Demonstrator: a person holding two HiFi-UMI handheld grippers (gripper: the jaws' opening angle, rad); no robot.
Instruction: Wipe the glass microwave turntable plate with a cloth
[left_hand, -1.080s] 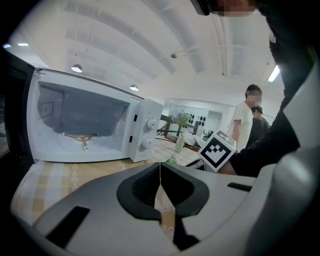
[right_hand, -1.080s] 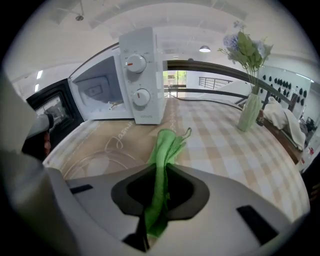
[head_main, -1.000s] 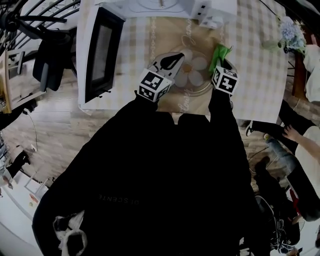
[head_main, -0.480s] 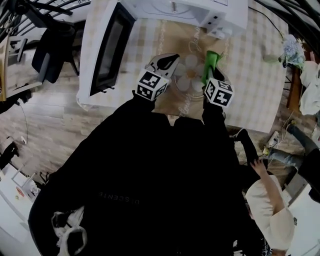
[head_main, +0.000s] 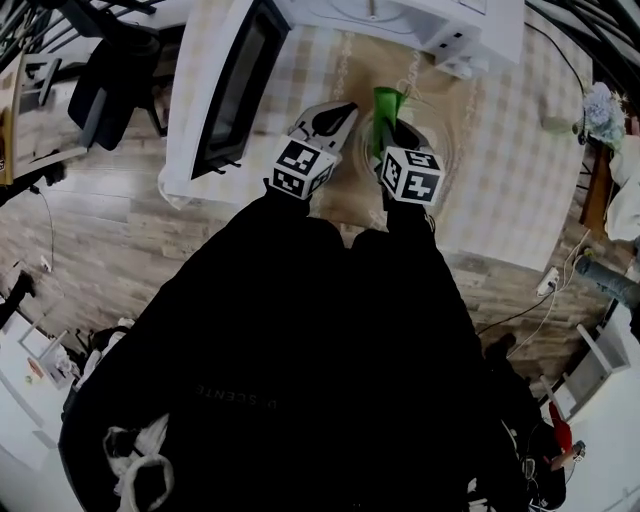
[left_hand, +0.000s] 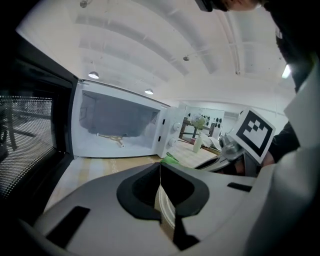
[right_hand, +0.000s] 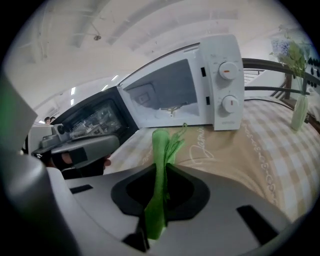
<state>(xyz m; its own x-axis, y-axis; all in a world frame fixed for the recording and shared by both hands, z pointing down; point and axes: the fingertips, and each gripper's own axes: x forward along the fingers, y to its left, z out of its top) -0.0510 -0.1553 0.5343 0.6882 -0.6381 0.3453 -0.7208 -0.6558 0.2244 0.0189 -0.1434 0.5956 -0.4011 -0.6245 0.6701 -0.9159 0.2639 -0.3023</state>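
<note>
The glass turntable plate (left_hand: 164, 207) shows edge-on in the left gripper view, its rim clamped between the jaws of my left gripper (left_hand: 162, 200). In the head view that gripper (head_main: 338, 115) sits over the beige table runner, and the clear glass is hard to make out there. My right gripper (head_main: 388, 128) is close beside it on the right, shut on a green cloth (head_main: 384, 103) that sticks out past the jaws. The right gripper view shows the cloth (right_hand: 161, 165) pinched upright in my right gripper (right_hand: 159, 195), with the left gripper (right_hand: 75, 149) to its left.
A white microwave (head_main: 400, 18) stands at the table's far edge, its door (head_main: 240, 85) swung open to the left and its cavity (right_hand: 165, 95) empty. A vase of flowers (head_main: 598, 100) stands far right. The checked tablecloth (head_main: 500, 180) ends at the near edge.
My right gripper has carried the green cloth leftward, closer to the left gripper. The left gripper has kept its hold. The person at lower right has left the view.
</note>
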